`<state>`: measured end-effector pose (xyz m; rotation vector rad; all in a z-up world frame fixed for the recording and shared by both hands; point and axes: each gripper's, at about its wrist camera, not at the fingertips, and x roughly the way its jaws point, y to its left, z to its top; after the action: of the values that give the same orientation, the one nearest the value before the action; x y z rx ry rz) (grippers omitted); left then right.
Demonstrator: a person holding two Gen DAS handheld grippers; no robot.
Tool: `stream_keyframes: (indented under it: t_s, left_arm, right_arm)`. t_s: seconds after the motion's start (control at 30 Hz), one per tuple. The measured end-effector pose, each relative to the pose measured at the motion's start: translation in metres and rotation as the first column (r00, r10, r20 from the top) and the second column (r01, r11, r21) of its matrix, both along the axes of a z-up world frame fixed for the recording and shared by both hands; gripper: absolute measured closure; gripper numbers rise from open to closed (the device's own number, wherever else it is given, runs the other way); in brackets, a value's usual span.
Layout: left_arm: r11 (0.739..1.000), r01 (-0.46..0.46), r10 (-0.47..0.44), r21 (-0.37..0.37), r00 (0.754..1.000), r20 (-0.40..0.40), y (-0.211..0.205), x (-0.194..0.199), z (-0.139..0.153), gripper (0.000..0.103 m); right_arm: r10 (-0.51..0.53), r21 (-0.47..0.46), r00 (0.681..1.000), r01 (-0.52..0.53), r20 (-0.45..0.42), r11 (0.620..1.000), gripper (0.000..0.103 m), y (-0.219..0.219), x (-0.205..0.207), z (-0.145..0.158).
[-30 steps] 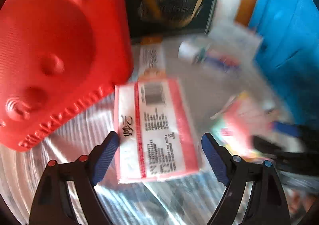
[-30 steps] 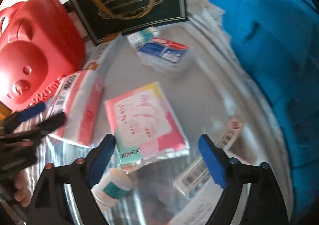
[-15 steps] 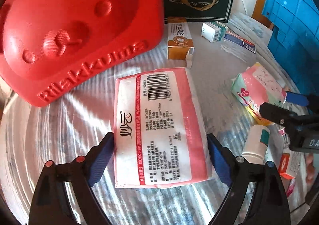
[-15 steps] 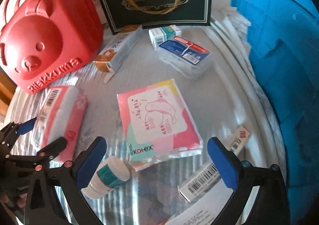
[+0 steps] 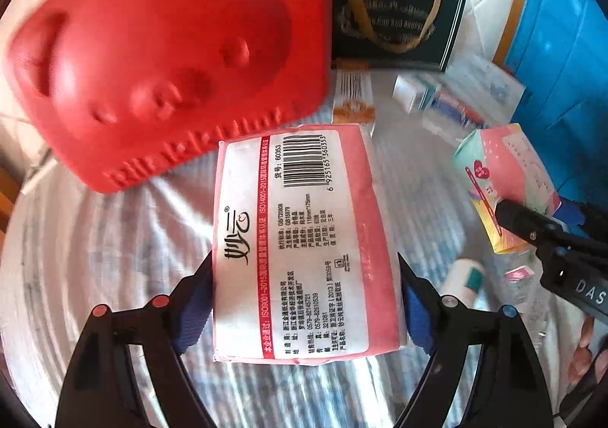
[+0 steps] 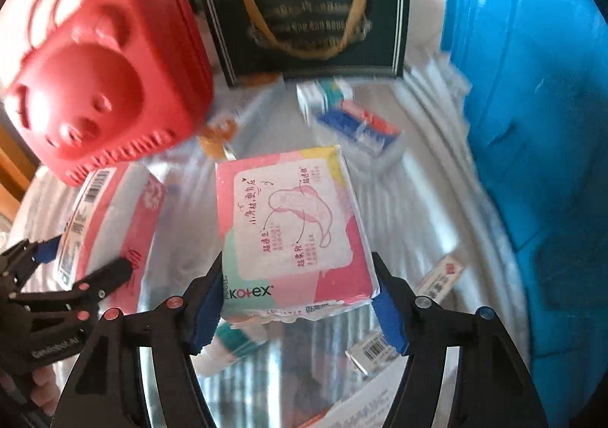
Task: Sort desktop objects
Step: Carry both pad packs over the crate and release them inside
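A pink and white tissue pack (image 5: 304, 230) with a barcode sits between the blue pads of my left gripper (image 5: 306, 302). Its jaws are closing and both pads press on the pack's sides. My right gripper (image 6: 298, 310) is closing too, its pads pressing a colourful Kotex pad pack (image 6: 292, 230) that hangs above a white and teal bottle (image 6: 228, 340). In the right wrist view the left gripper (image 6: 85, 257) shows at the left with the tissue pack (image 6: 110, 223). The left wrist view catches the Kotex pack (image 5: 509, 177) at the right.
A red bear-faced case (image 5: 163, 56) stands at the back left, a dark paper bag (image 5: 395, 21) behind it. A big blue bin (image 6: 532, 86) walls the right side. An orange box (image 5: 351, 97), small boxes (image 6: 357, 120) and a barcoded strip (image 6: 437, 276) lie on the cloth.
Both grippers' jaws have come in onto their packs from a wide stance. Each pack now looks larger and off the cloth; the bottle shows under the Kotex pack.
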<state>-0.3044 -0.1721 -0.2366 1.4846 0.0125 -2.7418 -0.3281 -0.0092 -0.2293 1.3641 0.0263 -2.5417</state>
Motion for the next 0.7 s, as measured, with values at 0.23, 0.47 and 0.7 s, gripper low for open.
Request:
stream_keyframes:
  t_s: [0.23,0.47,0.7]
  left_arm:
    - [1.000,0.013,-0.012,0.003,0.990,-0.140,0.008,0.047,0.074,0.019]
    - [0.998,0.062,-0.055,0.012,0.953,-0.297,0.033,0.108,0.150,0.019]
    - [0.984,0.180,-0.163,-0.005,0.875,-0.456,0.091,0.164,0.221,0.019]
  right_arm:
    - [-0.001,-0.022,0.984,-0.003,-0.178,1.000,0.034,0.000,0.053,0.087]
    - [-0.041,-0.049,0.941,0.026,-0.336,0.998,0.034,0.024,0.120,0.172]
    - [-0.137,-0.104,0.867,0.099,-0.480,0.990,0.034,0.086,0.207,0.255]
